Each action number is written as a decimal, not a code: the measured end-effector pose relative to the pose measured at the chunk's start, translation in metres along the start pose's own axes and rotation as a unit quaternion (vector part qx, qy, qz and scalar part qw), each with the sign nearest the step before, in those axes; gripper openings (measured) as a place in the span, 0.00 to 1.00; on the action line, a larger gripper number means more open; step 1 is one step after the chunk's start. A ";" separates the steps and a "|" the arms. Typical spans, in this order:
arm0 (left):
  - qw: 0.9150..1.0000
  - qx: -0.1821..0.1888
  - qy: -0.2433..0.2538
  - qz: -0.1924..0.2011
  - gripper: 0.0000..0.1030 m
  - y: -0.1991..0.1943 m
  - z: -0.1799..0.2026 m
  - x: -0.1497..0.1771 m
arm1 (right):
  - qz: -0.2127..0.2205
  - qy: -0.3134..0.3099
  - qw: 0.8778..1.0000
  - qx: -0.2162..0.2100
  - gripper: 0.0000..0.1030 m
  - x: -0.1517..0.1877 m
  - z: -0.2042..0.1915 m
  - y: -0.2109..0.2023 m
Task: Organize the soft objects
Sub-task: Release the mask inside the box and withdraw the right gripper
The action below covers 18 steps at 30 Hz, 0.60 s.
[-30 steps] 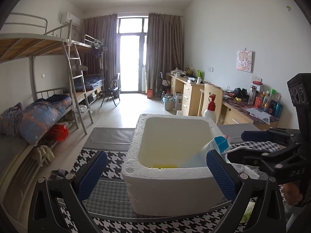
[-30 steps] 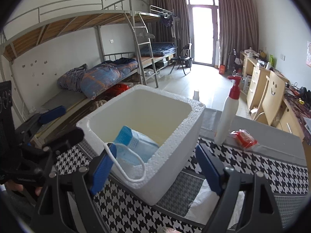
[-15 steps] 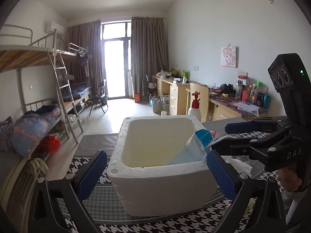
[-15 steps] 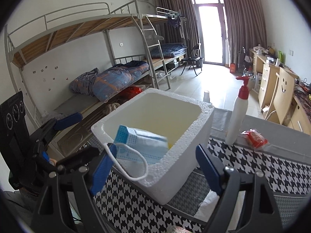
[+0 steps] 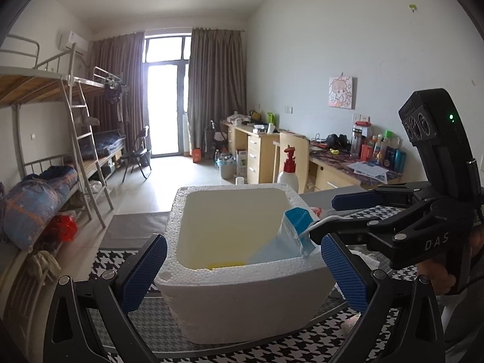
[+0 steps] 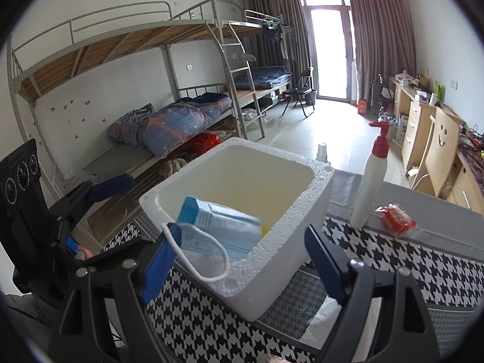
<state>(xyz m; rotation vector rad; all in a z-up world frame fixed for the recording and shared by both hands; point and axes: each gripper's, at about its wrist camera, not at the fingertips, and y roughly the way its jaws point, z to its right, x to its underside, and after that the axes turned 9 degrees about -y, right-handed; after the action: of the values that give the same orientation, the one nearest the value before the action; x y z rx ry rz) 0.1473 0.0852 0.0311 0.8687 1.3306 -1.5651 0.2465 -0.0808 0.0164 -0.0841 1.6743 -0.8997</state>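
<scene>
One table (image 6: 423, 260) with a black-and-white houndstooth cloth carries everything, and on it stands one white foam box (image 5: 242, 296), sitting straight ahead of the left gripper (image 5: 243, 272), whose jaws are spread wide and frame the near wall of the box without touching it. The right gripper (image 6: 242, 263) reaches in level from the box's right side; its jaws are also wide apart and grip nothing, with the near corner of the box between them. One blue face mask (image 6: 220, 227) lies tilted inside that corner of the box, leaning against the inner wall; its white ear loop (image 6: 208, 257) hangs over the rim and rests against the inner face of the right gripper's left pad, though whether it is hooked there I cannot tell. One white pump bottle (image 6: 369, 187) with a red top stands upright beyond the right jaws, well apart from the box, and one small red packet (image 6: 396, 219) lies just beside it. Something yellow (image 5: 227, 264) lies on the box floor.
</scene>
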 end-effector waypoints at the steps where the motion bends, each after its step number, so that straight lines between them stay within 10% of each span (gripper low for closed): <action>1: 1.000 0.006 -0.001 0.000 0.99 0.000 -0.001 -0.001 | -0.001 -0.003 1.000 0.003 0.84 0.000 0.000 0.002; 18: 0.998 0.044 -0.008 -0.054 0.99 0.036 -0.018 -0.011 | -0.015 -0.018 1.000 -0.018 0.84 -0.002 0.011 0.014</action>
<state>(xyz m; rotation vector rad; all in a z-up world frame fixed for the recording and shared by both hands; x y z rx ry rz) 0.1844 0.1030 0.0246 0.8485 1.3251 -1.7219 0.2620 -0.0752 0.0095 -0.1509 1.6598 -0.8855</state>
